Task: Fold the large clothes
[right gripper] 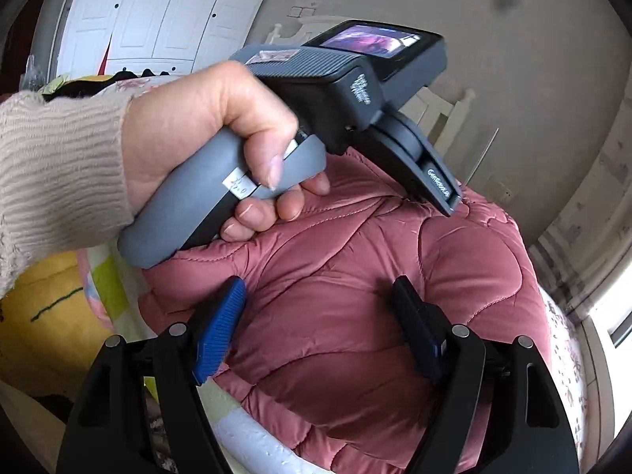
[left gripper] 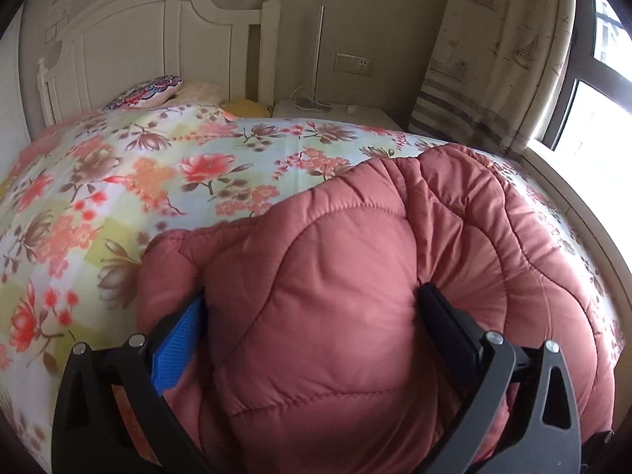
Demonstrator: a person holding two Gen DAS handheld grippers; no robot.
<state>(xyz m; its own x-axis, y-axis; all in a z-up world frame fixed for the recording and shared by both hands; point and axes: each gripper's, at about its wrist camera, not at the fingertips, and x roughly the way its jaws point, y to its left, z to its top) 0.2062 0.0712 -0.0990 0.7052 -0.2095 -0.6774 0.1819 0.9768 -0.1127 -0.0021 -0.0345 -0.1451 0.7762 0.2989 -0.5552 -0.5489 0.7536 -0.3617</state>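
A puffy pink quilted coat lies bunched on a floral bedspread. In the left wrist view my left gripper stands wide around a thick fold of it. The blue and black pads press into the padding on either side. The right wrist view shows the same coat bulging between the pads of my right gripper, which also pinch a thick fold. Above it a hand in a beige knit sleeve holds the left tool, whose fingers dig into the coat further up.
A white headboard with pillows stands at the far end of the bed. A nightstand, a curtain and a window are to the right. White wardrobe doors stand behind; a yellow item lies left.
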